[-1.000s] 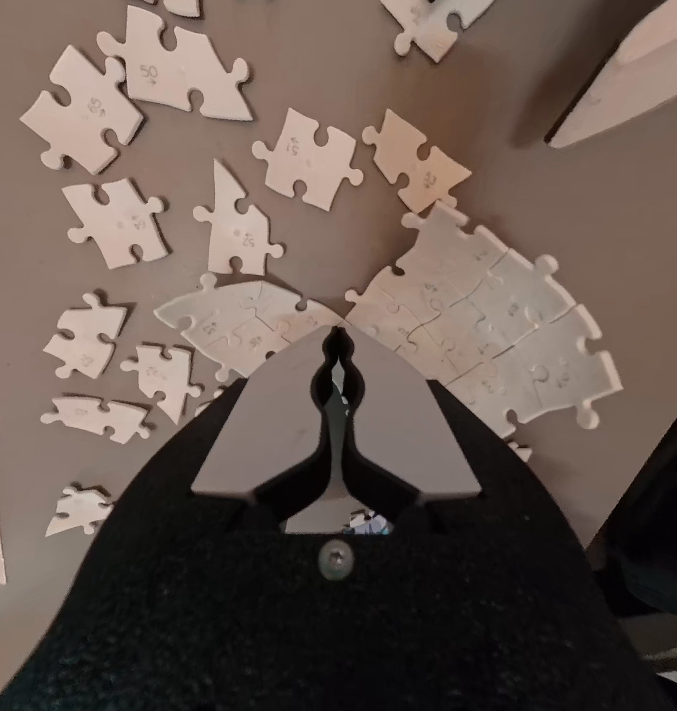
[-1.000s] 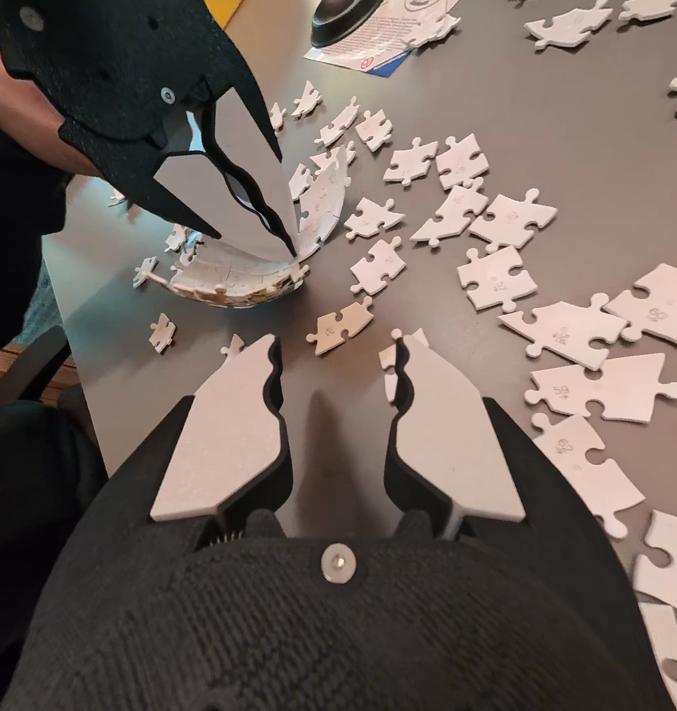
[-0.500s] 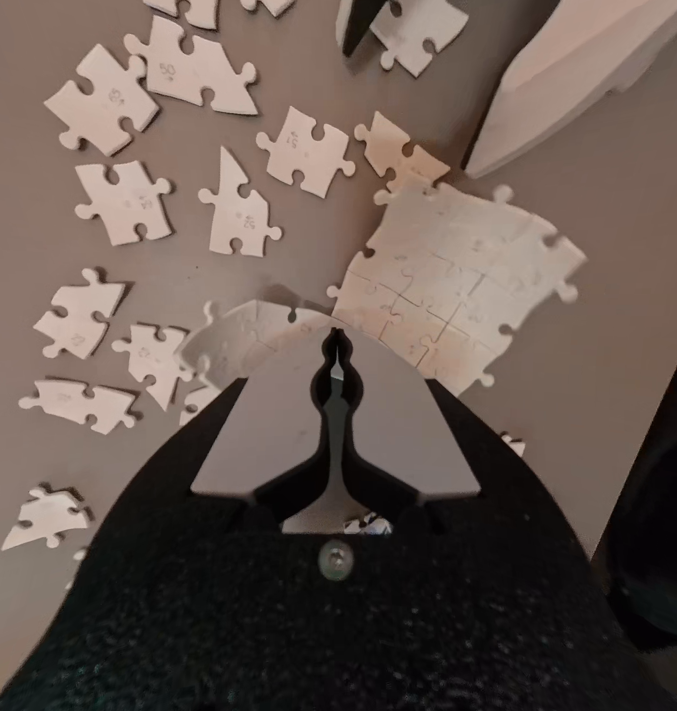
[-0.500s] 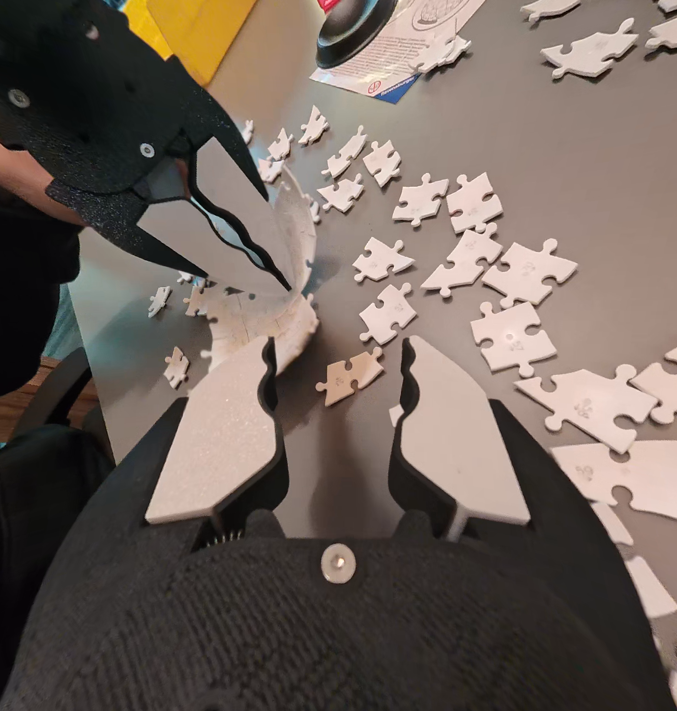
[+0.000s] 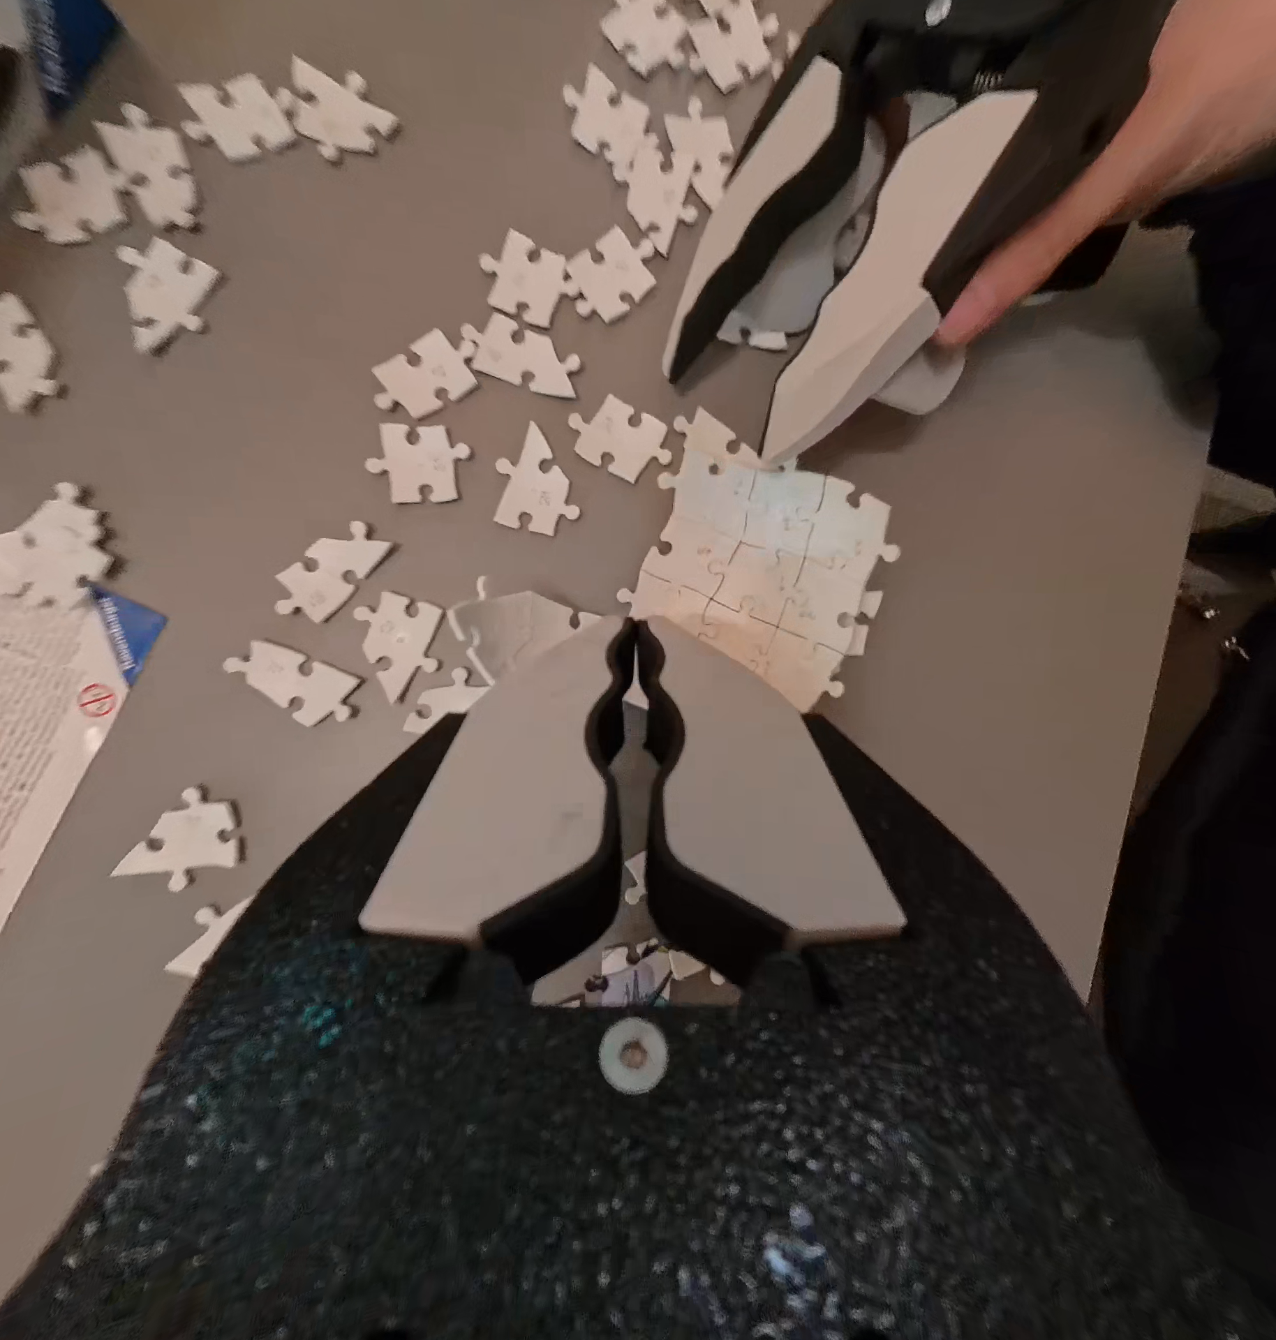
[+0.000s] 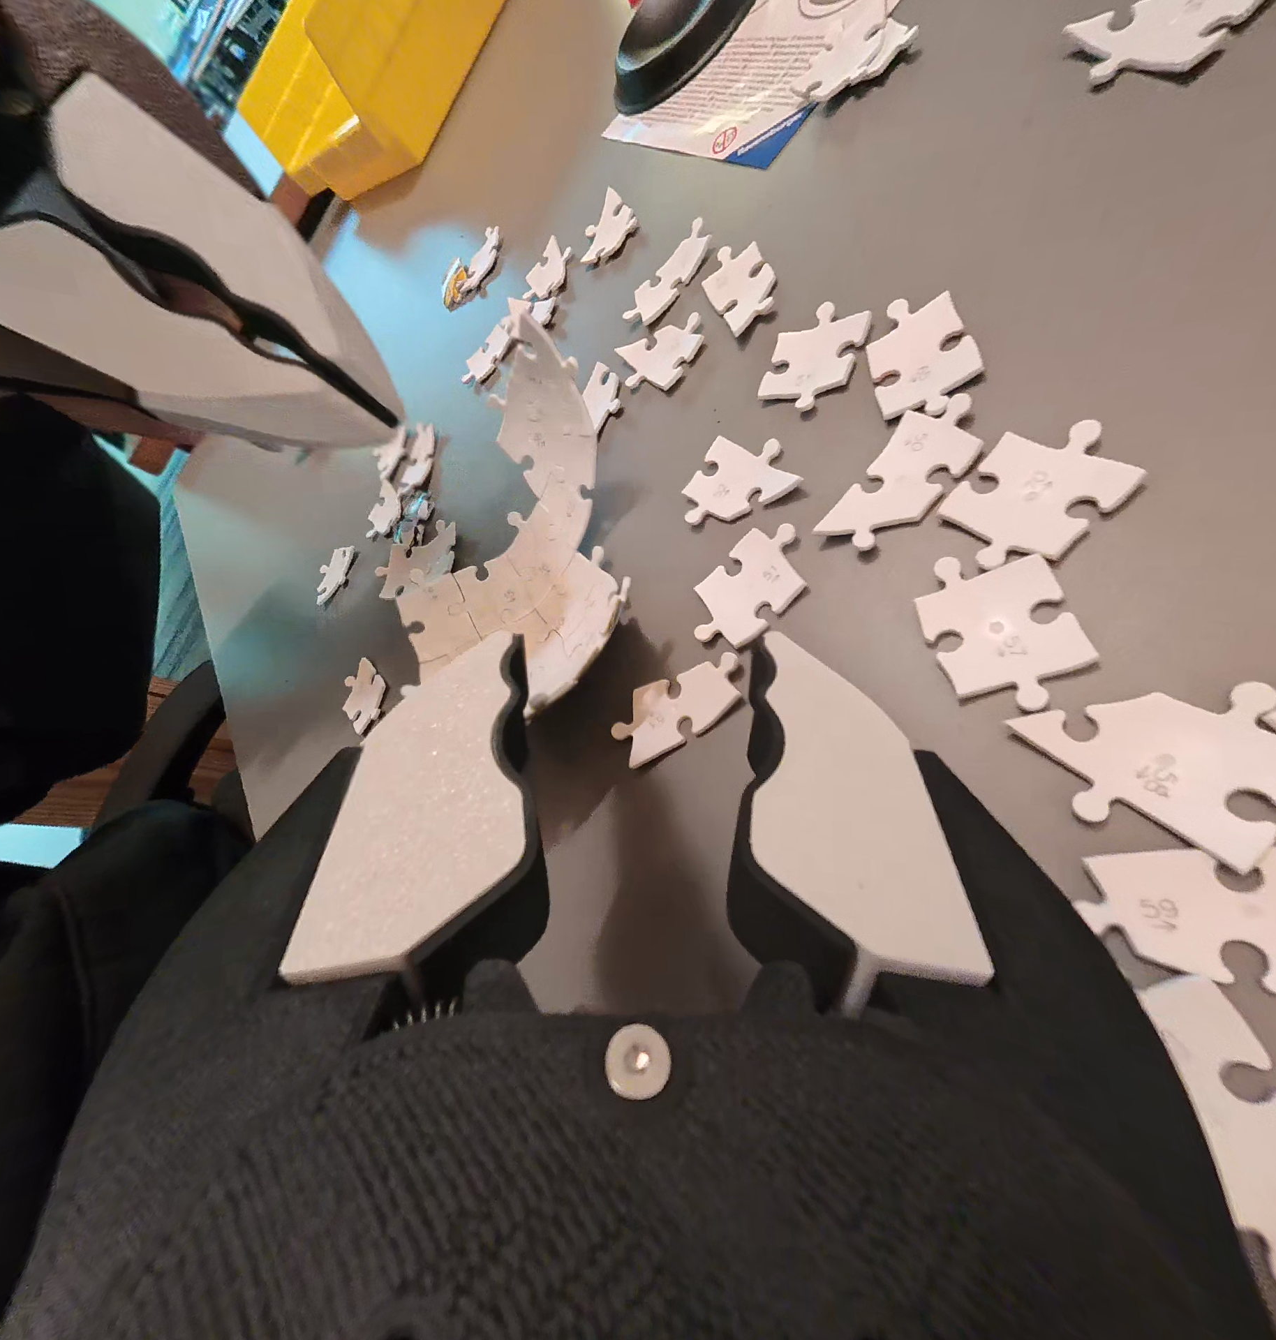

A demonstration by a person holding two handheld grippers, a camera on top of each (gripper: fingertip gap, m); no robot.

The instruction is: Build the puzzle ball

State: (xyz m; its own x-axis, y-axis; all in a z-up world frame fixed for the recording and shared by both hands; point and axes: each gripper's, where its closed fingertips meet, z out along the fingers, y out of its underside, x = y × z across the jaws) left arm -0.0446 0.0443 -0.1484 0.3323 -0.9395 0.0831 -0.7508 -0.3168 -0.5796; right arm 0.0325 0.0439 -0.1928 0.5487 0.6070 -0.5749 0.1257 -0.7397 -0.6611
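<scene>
Grey table [image 5: 316, 217] fills both views, loose white pieces [image 6: 1005, 631] scattered over it. Assembled curved section [image 6: 541, 522] sits centre-left in my right wrist view, centre in the left one, one strip standing up off the table. My left gripper [image 5: 635, 638] looks pinched narrow; whether it holds the section I cannot tell. My right gripper [image 6: 639, 652] gapes wide, holding nothing, one fingertip at the section's edge.

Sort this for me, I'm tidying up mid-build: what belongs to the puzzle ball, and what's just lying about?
Belongs: curved assembled section of white puzzle pieces; loose white puzzle pieces; left gripper; right gripper.
Lying about: yellow box; printed paper leaflet; black domed object.
</scene>
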